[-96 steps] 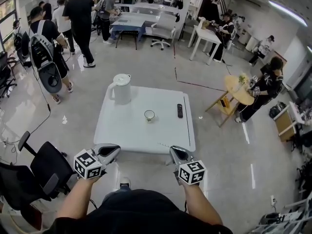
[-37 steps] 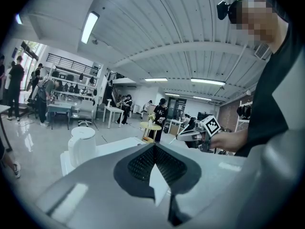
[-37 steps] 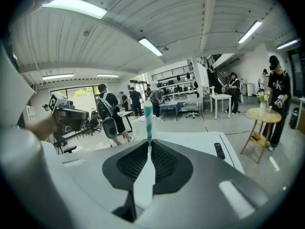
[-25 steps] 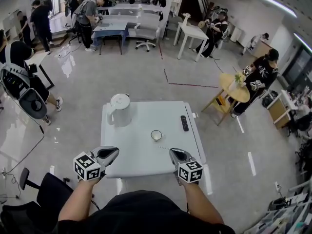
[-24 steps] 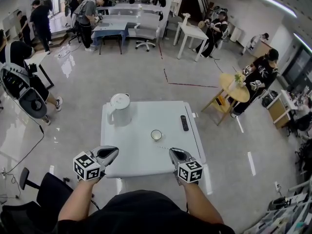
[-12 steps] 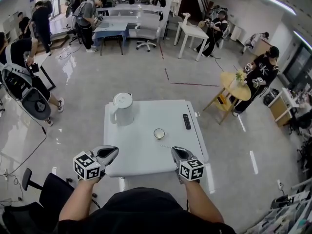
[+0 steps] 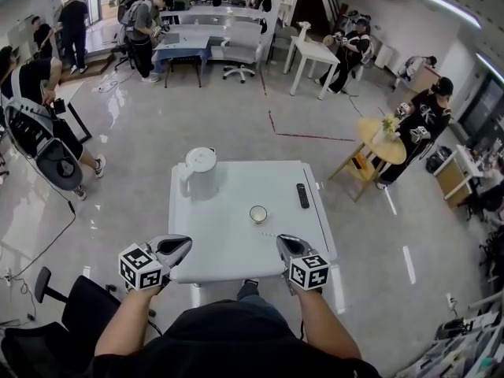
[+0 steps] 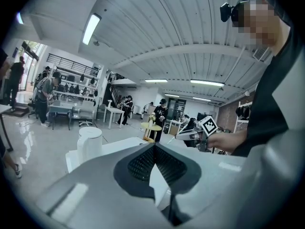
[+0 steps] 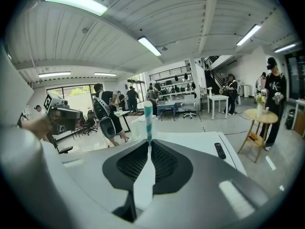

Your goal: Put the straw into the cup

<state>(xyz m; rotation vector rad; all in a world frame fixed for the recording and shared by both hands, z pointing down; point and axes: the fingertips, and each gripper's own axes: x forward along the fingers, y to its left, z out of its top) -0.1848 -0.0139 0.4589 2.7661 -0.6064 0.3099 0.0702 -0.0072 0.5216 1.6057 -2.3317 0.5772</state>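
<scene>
White kettle [image 7: 201,172], black remote [image 7: 302,196] near cup [image 7: 258,213]; straw [image 9: 148,119] pinched in right hand-held gripper [image 7: 283,243], left hand-held gripper [image 7: 184,243] closed.

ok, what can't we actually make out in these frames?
Cup contents: head view, too small.
Cup in right gripper view: not seen, probably behind the jaws.
Straw lower end: right gripper view, hidden inside the shut right gripper.
Straw in head view: only a faint thin line.
Remote buttons: head view, too small.

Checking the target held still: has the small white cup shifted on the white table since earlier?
No. The small white cup sits at the same spot left of the black remote control.
</scene>
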